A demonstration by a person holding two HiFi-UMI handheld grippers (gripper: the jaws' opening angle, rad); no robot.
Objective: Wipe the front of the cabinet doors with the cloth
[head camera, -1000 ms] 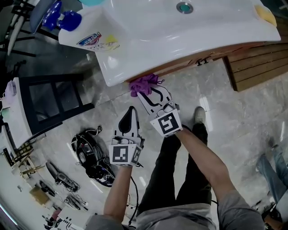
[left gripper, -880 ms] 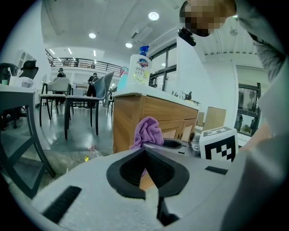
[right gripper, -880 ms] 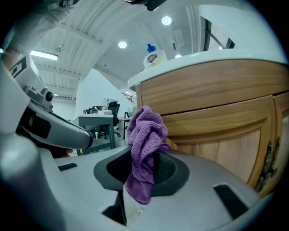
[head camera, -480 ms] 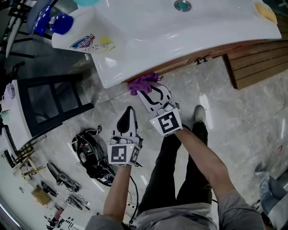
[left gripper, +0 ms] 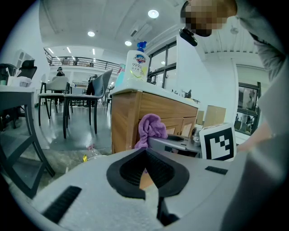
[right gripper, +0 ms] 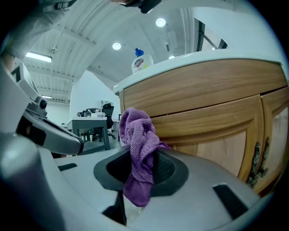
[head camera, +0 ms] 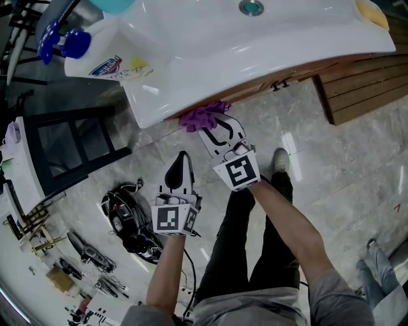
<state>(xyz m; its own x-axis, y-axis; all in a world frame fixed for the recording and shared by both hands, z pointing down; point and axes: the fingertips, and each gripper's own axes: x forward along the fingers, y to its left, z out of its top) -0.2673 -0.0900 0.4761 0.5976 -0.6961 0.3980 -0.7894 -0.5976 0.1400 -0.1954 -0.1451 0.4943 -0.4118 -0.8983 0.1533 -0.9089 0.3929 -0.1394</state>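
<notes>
A pale marble-tiled floor (head camera: 331, 159) spreads below, and along the top of the head view runs a white worktop (head camera: 191, 57) with a basin moulded into it, a round drain (head camera: 250, 7) at its middle, a yellow sponge (head camera: 371, 14) at its far right corner and a white cleaner bottle (head camera: 95, 60) with a blue spray head at its left end. Under the worktop sits the wooden cabinet (head camera: 299, 71), its door front (right gripper: 216, 144) light-grained, with a dark metal handle (right gripper: 257, 162) at the door's edge. The right tongs (head camera: 205, 130) reach up to the cabinet's left end, clamped on the purple cloth (head camera: 203, 116); in the right gripper view the cloth stands bunched out of the closed jaws with a tail hanging down between them, its upper wad held up against the wood just under the worktop's edge. The left tongs (head camera: 183, 159) hang lower and further from the cabinet, just left of the right pair, jaws together with nothing between them; their own view looks past the shut tips at the cloth and the cabinet's corner. On the floor to the left lie a black frame (head camera: 76, 137) and a heap of dark gear (head camera: 131, 223), and a shoe (head camera: 280, 162) shows beside the right forearm.
</notes>
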